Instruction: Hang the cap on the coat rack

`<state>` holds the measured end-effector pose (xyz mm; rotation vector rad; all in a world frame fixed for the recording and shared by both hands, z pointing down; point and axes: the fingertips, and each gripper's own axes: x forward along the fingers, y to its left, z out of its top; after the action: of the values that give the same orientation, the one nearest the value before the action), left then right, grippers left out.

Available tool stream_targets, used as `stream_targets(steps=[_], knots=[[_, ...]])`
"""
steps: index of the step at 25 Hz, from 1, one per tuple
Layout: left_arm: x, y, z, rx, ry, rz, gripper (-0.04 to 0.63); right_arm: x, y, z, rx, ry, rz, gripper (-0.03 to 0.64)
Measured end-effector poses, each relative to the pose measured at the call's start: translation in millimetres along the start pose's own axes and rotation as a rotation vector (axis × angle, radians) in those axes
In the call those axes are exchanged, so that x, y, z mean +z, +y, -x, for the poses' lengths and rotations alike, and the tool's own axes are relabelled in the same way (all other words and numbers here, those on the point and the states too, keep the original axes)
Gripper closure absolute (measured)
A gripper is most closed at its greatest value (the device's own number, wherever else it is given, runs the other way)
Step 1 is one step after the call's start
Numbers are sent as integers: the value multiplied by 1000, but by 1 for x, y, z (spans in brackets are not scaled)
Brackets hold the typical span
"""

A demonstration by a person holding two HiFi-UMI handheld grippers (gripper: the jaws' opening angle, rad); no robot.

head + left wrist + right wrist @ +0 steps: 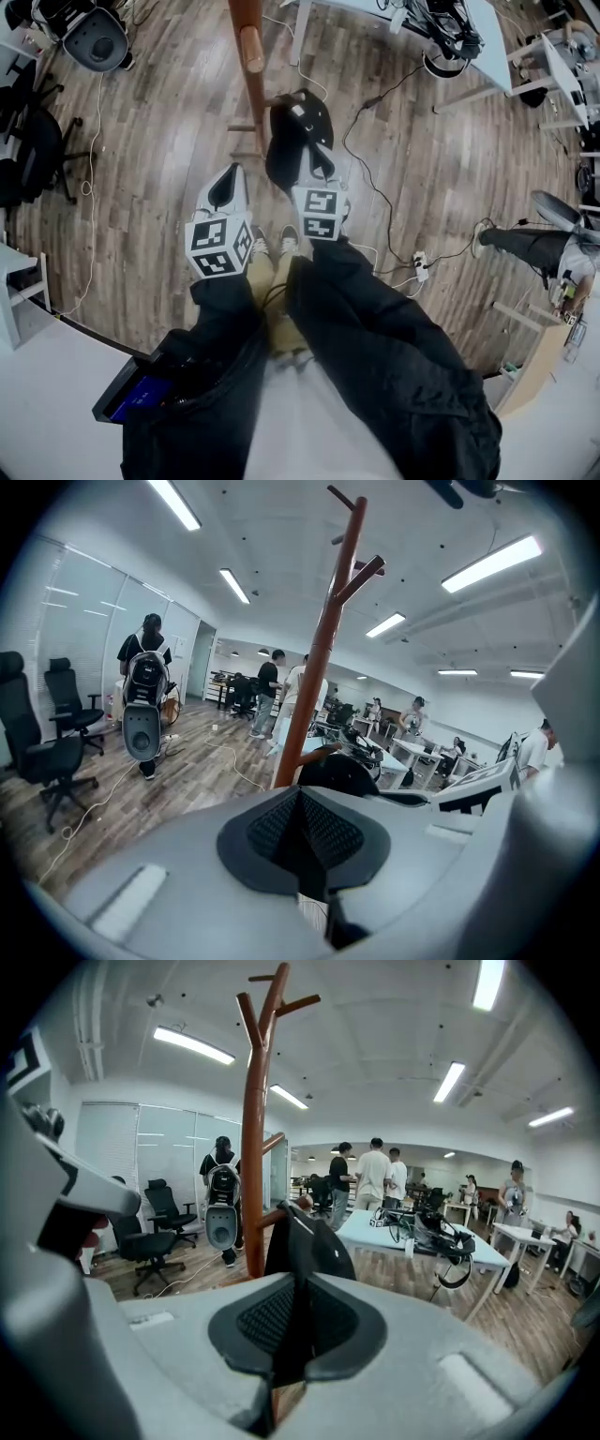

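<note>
The brown wooden coat rack (249, 58) stands straight ahead of me; its pole (254, 1147) rises with bare pegs at the top. My right gripper (315, 161) is shut on the black cap (298, 129), whose fabric is pinched between the pads (295, 1312). The cap (306, 1241) hangs upright just right of the pole, close to a low peg (284, 1213); whether they touch I cannot tell. My left gripper (232, 178) is beside it on the left, shut and holding nothing (302, 803). The left gripper view also shows the rack (322, 658) and the cap (337, 772).
Cables and a power strip (420, 265) lie on the wooden floor to the right. White tables (487, 37) stand at back right, black office chairs (33, 141) at left, and a grey device (97, 39) at back left. Several people stand in the background, and a person's legs (530, 246) show at right.
</note>
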<state>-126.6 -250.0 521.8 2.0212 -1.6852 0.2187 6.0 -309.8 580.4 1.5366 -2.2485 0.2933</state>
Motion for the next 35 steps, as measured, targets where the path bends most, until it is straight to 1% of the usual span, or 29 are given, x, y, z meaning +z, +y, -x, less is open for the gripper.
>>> stream_targets(steps=[4, 8, 11, 12, 15, 16, 19, 24, 28, 32, 33, 35], knots=[[-3, 2, 2, 2, 3, 3, 592, -17, 14, -11, 54, 46, 0, 601], [-4, 2, 4, 0, 5, 6, 592, -29, 26, -20, 138, 78, -16, 585], [-1, 0, -2, -3, 1, 7, 592, -33, 27, -22, 203, 85, -59, 508], [0, 0, -1, -5, -3, 6, 592, -31, 30, -18, 226, 81, -80, 508], [2, 1, 16, -19, -24, 2, 592, -25, 48, 7, 276, 50, -121, 445], [4, 2, 22, -24, -33, 0, 592, -22, 54, 16, 280, 44, -124, 445], [16, 0, 29, -43, -59, -8, 592, -1, 56, 32, 270, 5, -131, 445], [39, -15, 25, -80, -98, -22, 592, 61, 45, 52, 244, -125, -117, 454], [62, -26, 22, -114, -139, -42, 592, 107, 44, 68, 235, -223, -104, 490], [88, -35, 19, -141, -177, -63, 592, 141, 48, 75, 240, -286, -74, 499], [93, -36, 18, -144, -184, -67, 592, 148, 48, 76, 239, -299, -69, 515], [103, -39, 16, -150, -201, -77, 592, 158, 46, 77, 231, -324, -66, 567]])
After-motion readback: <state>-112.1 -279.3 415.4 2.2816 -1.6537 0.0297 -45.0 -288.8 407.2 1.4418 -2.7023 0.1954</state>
